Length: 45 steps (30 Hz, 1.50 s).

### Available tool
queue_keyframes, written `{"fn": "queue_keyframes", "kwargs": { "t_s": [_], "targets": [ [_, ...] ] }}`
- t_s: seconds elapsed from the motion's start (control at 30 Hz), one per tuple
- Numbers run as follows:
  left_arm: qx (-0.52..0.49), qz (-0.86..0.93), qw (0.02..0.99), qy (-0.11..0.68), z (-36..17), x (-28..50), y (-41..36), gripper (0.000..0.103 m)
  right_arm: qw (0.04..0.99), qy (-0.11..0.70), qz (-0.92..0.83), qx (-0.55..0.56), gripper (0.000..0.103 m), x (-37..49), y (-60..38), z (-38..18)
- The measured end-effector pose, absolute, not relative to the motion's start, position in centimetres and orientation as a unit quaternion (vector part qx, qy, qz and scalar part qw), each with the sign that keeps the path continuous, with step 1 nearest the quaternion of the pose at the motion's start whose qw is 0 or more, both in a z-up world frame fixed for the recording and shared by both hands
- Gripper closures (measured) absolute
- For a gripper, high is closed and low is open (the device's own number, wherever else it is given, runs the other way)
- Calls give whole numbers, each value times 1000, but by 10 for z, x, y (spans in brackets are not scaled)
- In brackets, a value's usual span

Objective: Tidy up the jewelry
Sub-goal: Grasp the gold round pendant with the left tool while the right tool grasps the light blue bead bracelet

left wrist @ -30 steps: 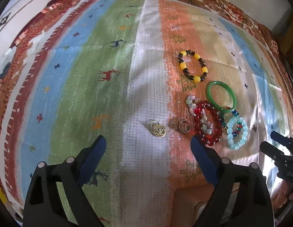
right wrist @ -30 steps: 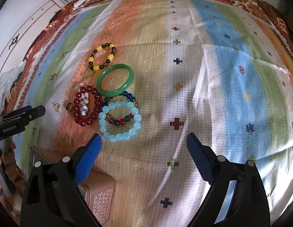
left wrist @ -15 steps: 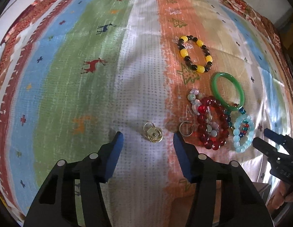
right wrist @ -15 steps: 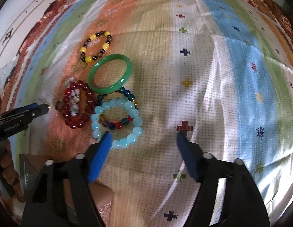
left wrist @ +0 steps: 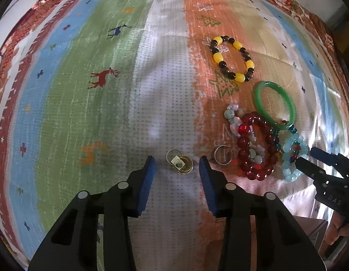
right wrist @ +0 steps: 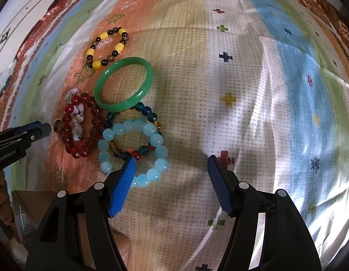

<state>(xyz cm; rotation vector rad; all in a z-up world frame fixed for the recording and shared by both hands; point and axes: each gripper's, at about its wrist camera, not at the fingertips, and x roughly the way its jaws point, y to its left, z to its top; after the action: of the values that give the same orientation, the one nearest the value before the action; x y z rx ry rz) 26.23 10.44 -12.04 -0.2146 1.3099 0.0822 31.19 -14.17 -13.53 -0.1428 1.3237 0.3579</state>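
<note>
The left gripper (left wrist: 176, 166) is closing around the gold charm (left wrist: 180, 164) on the cloth (left wrist: 106, 90), not pinching yet, with the bracelets at 2 o'clock; next comes a soft squeeze and lift.

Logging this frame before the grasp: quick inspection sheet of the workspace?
Surface: striped patterned cloth.
Job's things: gold rings; silver ring; red bead bracelet overlapping a pale bracelet; green bangle; light blue bracelet; yellow-and-dark bracelet.
Clutter: brown box.
Grippers: left gripper closing around the gold rings, pads not touching; right gripper open, one pad over the light blue bracelet.
Cables: nothing seen.
Surroundings: white panel.
</note>
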Motion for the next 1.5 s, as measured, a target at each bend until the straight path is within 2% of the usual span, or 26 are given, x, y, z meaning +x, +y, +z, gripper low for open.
{"fn": "queue_keyframes", "kwargs": {
  "t_s": [0.2,0.27,0.4,0.5,0.63,0.73,0.93,1.27,1.5],
  "targets": [
    [-99,38,787,608,-121,262,107,64,767,617,162,-65,38,317,-139,-139],
    [-94,41,787,608,-121,261,108,66,767,617,160,-70,41,318,-136,-139],
    [-77,46,788,609,-122,262,104,69,770,614,161,-67,56,320,-138,-139],
    [-67,48,790,608,-123,264,97,75,771,611,165,-64,61,321,-141,-139],
    [-61,46,791,607,-124,268,92,84,775,604,169,-75,80,319,-144,-138],
    [-68,40,790,608,-123,267,93,86,773,605,178,-69,87,316,-147,-137],
    [-86,33,790,606,-116,261,103,87,772,605,181,-73,91,310,-148,-136],
    [-90,26,801,592,-100,252,98,87,782,591,185,-66,91,303,-153,-118],
    [-101,16,814,572,-79,245,99,87,797,564,212,-56,91,293,-149,-84]
  ]
}}
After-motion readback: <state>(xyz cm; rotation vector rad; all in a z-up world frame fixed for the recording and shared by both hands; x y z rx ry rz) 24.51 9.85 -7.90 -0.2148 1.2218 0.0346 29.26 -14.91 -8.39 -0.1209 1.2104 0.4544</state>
